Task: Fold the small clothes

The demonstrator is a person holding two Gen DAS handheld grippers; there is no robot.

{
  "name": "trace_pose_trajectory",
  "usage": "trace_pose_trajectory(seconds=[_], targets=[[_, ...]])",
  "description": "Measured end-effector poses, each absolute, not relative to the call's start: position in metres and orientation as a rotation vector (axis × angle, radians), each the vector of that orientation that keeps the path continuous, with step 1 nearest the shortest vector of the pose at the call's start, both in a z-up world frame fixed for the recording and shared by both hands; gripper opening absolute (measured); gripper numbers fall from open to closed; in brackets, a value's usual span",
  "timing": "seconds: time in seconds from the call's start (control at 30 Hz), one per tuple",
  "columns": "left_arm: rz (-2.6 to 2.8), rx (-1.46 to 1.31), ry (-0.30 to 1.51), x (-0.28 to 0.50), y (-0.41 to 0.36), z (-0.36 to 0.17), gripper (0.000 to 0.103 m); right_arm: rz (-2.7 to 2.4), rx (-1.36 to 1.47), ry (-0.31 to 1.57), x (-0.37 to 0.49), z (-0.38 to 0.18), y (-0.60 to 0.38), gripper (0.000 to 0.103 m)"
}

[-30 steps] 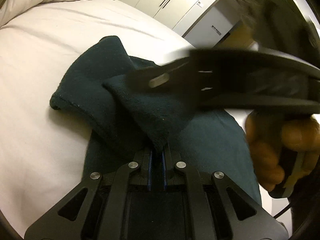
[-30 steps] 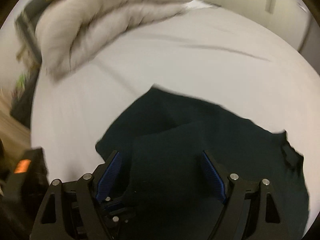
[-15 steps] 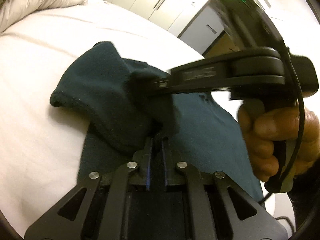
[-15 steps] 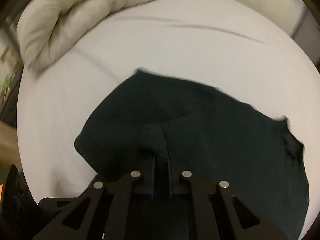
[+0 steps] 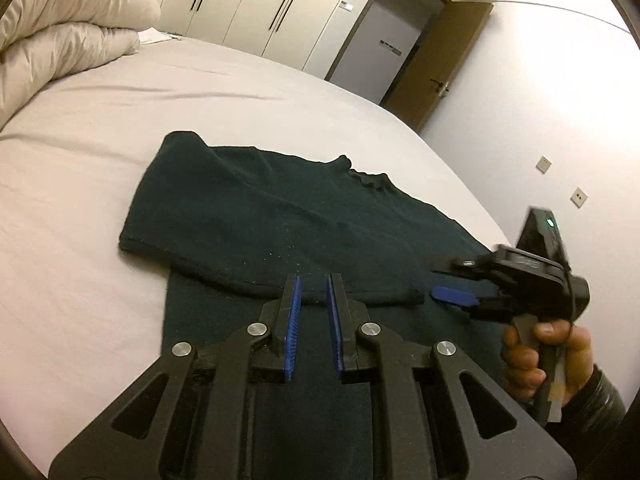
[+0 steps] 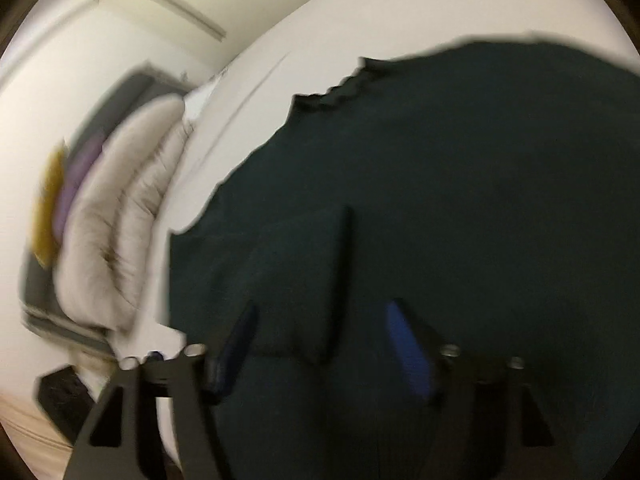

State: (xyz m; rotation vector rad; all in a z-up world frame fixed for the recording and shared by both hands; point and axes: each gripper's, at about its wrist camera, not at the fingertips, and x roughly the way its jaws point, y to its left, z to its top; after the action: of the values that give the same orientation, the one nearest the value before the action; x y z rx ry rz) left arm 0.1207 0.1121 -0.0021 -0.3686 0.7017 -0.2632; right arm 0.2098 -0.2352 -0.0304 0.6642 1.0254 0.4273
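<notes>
We are in a home bedroom: a wide bed [image 5: 120, 120] fills the view, a rolled duvet [image 5: 60, 40] at its head, built-in wardrobes [image 5: 260, 4] and a wooden door [image 5: 444, 60] beyond it.

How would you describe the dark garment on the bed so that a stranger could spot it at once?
Start at the wide bed with the pale sheet. On it, nearer than the puffy cream duvet, lies a dark green knitted top, spread flat. It is the only dark thing on the sheet, with one sleeve folded across its body.
</notes>
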Motion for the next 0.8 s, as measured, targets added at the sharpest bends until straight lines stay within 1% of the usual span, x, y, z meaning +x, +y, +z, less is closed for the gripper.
trace_pose_trajectory(seconds=[0.07, 0.17, 0.3, 0.37, 0.4, 0.43, 0.47, 0.5, 0.53, 0.57, 0.73, 0.8], targets=[[-0.258, -0.362, 0.693, 0.124, 0.105, 0.002, 0.013, 0.430, 0.722, 0.994, 0.210, -0.030, -0.246, 0.079], [-0.215, -0.352, 0.685, 0.120, 0.105, -0.001, 0.013, 0.433, 0.746, 1.022, 0.229, -0.032, -0.245, 0.079], [-0.162, -0.381, 0.676, 0.131, 0.131, -0.002, 0.013, 0.463, 0.704, 1.113, 0.265, -0.039, -0.205, 0.078], [-0.132, -0.393, 0.675, 0.134, 0.143, -0.004, 0.013, 0.473, 0.626, 1.168, 0.276, -0.038, -0.183, 0.070], [-0.122, -0.400, 0.677, 0.137, 0.149, -0.007, 0.013, 0.460, 0.600, 1.182, 0.277, -0.037, -0.180, 0.068], [-0.113, -0.405, 0.680, 0.140, 0.154, -0.010, 0.013, 0.454, 0.559, 1.192, 0.279, -0.035, -0.173, 0.061], [-0.098, -0.409, 0.684, 0.142, 0.160, -0.011, 0.013, 0.449, 0.531, 1.192, 0.280, -0.034, -0.169, 0.049], [-0.090, -0.411, 0.685, 0.145, 0.163, -0.013, 0.013, 0.427, 0.494, 1.195, 0.280, -0.032, -0.167, 0.040], [-0.080, -0.413, 0.690, 0.146, 0.167, -0.013, 0.013, 0.404, 0.465, 1.201, 0.280, -0.032, -0.167, 0.024], [-0.072, -0.415, 0.696, 0.148, 0.171, -0.014, 0.013, 0.392, 0.452, 1.201, 0.279, -0.031, -0.171, 0.014], [-0.033, -0.422, 0.684, 0.154, 0.184, -0.007, 0.013, 0.388, 0.442, 1.132, 0.280, -0.011, -0.194, 0.009], [-0.026, -0.419, 0.673, 0.160, 0.188, -0.002, 0.013, 0.366, 0.441, 1.091, 0.287, 0.001, -0.207, 0.009]])
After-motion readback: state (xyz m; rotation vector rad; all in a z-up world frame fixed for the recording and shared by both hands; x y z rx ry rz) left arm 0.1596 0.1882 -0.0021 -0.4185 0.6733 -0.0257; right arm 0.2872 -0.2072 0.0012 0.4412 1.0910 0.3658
